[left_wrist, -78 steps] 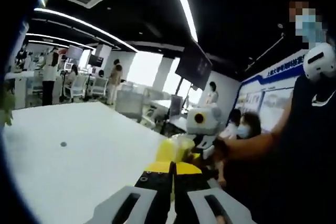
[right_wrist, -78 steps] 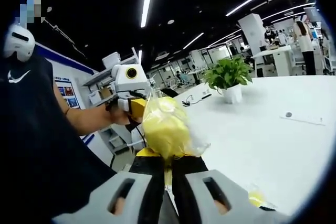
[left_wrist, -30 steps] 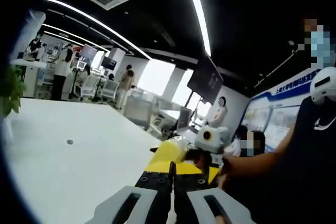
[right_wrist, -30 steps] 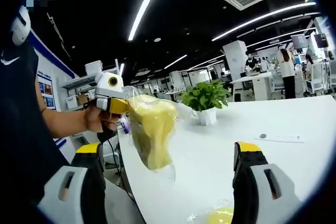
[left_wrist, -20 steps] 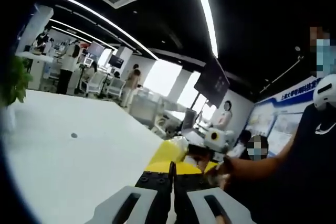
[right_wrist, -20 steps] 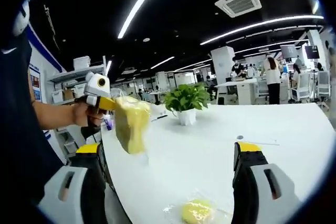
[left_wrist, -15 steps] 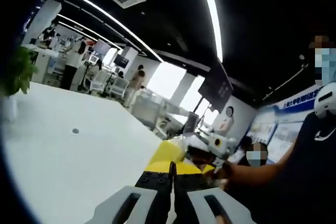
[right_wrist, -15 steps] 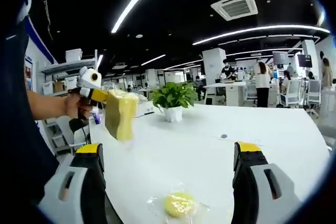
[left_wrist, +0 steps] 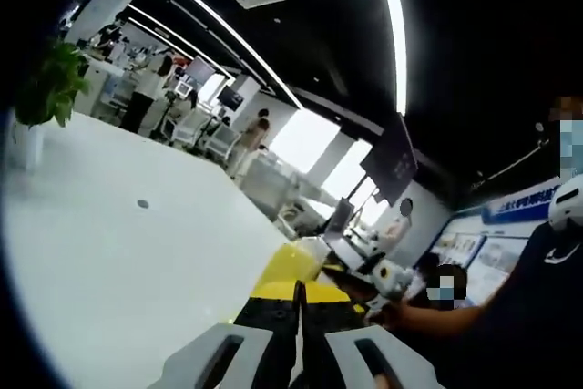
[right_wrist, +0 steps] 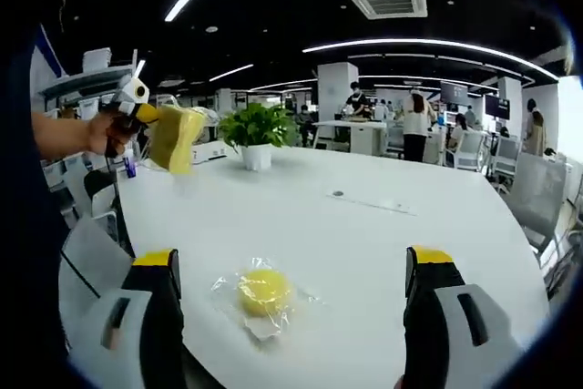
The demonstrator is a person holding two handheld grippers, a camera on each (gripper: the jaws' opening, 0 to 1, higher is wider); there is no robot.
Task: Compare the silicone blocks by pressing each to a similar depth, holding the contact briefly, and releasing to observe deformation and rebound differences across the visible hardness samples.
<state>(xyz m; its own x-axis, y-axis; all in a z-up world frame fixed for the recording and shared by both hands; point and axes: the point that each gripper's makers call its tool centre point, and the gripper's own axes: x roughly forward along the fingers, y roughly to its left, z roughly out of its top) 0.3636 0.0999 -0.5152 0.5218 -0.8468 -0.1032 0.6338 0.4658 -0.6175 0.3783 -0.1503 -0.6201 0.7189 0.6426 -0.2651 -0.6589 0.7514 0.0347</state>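
On the white table [right_wrist: 383, 225], in the right gripper view, a round yellow silicone block [right_wrist: 263, 290] lay inside a clear plastic bag [right_wrist: 230, 296], between the two jaws of the right gripper [right_wrist: 296, 302] and apart from both. These jaws stood wide apart, with nothing held. Far on the left of that view the left gripper [right_wrist: 138, 105] was in a hand [right_wrist: 98, 131], and a second yellow block in a bag [right_wrist: 176, 138] hung from its tip; the grip point itself was too small to see clearly. A potted plant [right_wrist: 254, 130] stood on the table just beside it (further back, it seemed). In the left gripper view the left gripper [left_wrist: 298, 302] had its jaws pressed together, and the yellow bagged block [left_wrist: 294, 263] stuck out above them, mostly hidden by the jaws. The right gripper [left_wrist: 387, 277] appeared small and blurred at the right, held by a hand, half cut off by the forearm.
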